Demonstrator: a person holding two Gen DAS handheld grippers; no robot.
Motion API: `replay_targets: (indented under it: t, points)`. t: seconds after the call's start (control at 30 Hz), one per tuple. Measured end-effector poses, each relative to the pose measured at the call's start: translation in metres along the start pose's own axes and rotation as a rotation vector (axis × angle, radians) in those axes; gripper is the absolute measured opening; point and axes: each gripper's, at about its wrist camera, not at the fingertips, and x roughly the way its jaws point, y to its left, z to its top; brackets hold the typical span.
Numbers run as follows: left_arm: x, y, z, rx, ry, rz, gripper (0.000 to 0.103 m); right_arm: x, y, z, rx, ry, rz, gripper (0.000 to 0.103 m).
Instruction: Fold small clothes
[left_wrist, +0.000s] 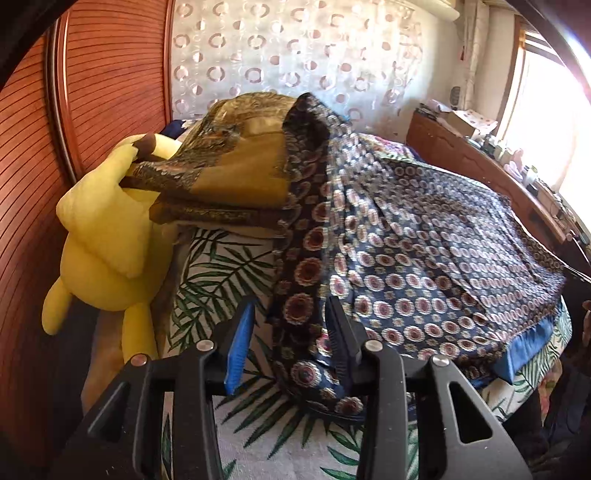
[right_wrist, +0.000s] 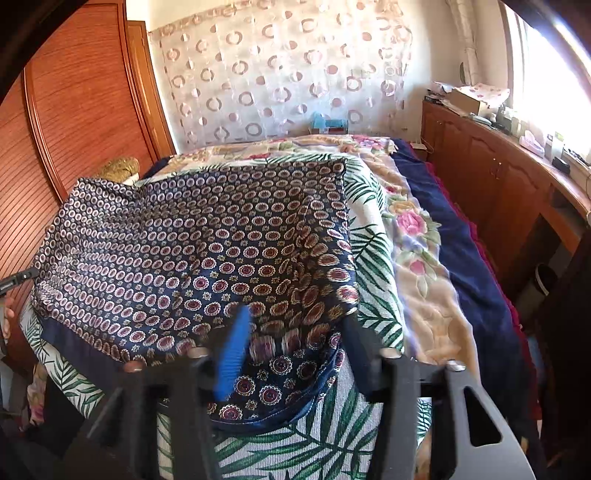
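With 1 navy scarf (left_wrist: 424, 236) laid flat, both claws, left (left_wrist: 291, 343) & right (right_wrist: 295, 347), gape apart, gripping nothing.

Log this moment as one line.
scarf: spread on bed, near corners between both claws | left claw: open | right claw: open | fold: not yet made

The scarf (right_wrist: 207, 243) is navy with maroon-and-cream medallions. Under it the bedcover (right_wrist: 373, 258) is white with green palm leaves. Beside the scarf lie an olive-brown cloth (left_wrist: 236, 173) and a yellow plush (left_wrist: 107, 236).
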Motion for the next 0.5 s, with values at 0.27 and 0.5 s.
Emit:
replay_targets:
  t: [0.27,0.5]
  points:
    - [0.019,0.002,0.001,-0.027,0.037,-0.036,0.040,-0.022,0.020,0.003,-0.027,-0.086,-0.042,0.054]
    - [0.026,0.001,0.003,-0.057,0.040,-0.051,0.040,-0.019,0.052,0.001,-0.069,-0.095,0.053,0.056]
